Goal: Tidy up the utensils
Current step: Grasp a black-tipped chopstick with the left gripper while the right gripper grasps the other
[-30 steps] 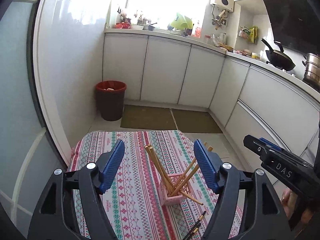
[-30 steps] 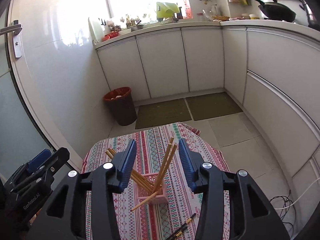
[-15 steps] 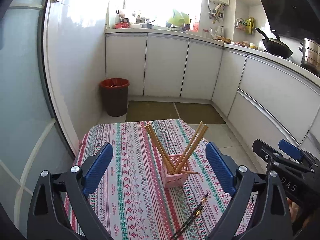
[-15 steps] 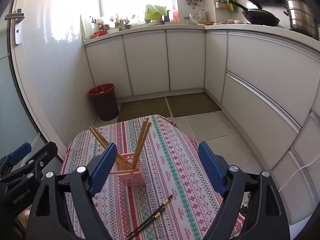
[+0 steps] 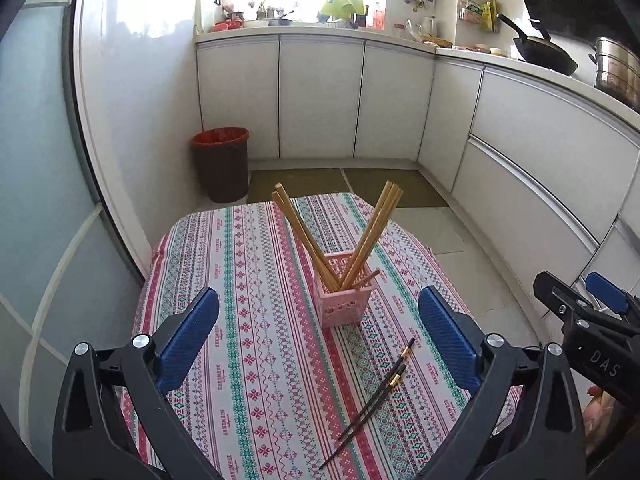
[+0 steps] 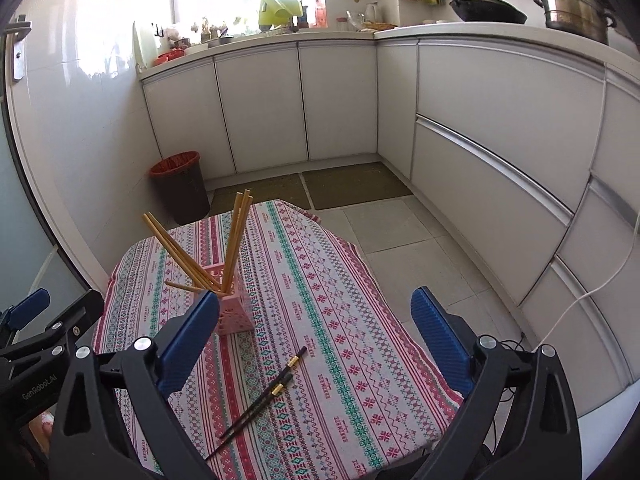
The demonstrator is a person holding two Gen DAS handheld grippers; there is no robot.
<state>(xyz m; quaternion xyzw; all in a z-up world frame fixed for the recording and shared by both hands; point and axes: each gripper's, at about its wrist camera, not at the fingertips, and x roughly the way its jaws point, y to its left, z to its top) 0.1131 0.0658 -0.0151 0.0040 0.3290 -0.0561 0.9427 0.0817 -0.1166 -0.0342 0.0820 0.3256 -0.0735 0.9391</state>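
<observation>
Hovering with nothing between their just-widened jaws, left claw (image 5: pixel 318 338) and right claw (image 6: pixel 316 334) are facing dark chopsticks (image 6: pixel 262 396) lying just ahead; next, one is needing to pinch them for the pink holder (image 6: pixel 232 310).

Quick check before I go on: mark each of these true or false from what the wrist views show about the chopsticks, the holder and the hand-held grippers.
1. The black chopsticks lie on the tablecloth. True.
2. The pink holder is tipped over. False: it stands upright, with wooden chopsticks in it.
3. The left hand-held gripper is open and empty. True.
4. The right hand-held gripper clamps the black chopsticks. False: it is open and apart from them.
5. The holder is empty. False.
</observation>
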